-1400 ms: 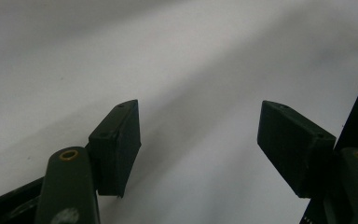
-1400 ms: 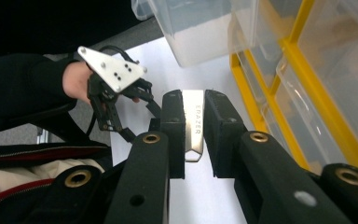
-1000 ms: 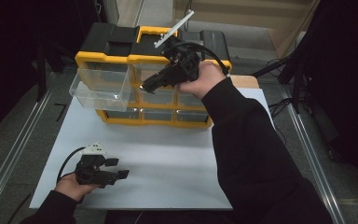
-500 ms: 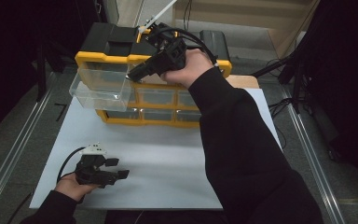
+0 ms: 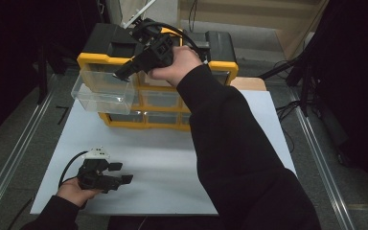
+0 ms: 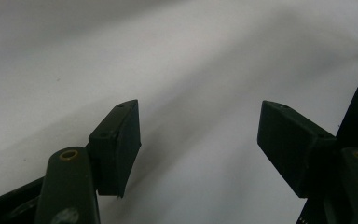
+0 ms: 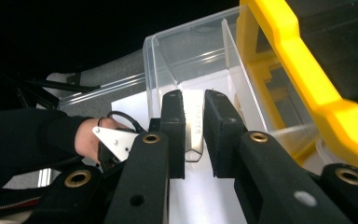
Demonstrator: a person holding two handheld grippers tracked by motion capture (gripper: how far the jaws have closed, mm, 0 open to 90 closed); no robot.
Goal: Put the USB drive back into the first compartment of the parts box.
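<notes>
Since the earlier frame the right gripper (image 5: pixel 124 74) has shifted left along the yellow cabinet (image 5: pixel 220 72) to the pulled-out clear drawer (image 5: pixel 100 93); the left one has not moved. Left gripper (image 5: pixel 120 173) rests low on the white sheet (image 5: pixel 172 163), near the table's front edge, jaws spread wide with nothing between them. Right gripper's jaws are clamped on a small flat silvery piece (image 7: pixel 195 126), held over the drawer's open top at the cabinet's upper left corner.
</notes>
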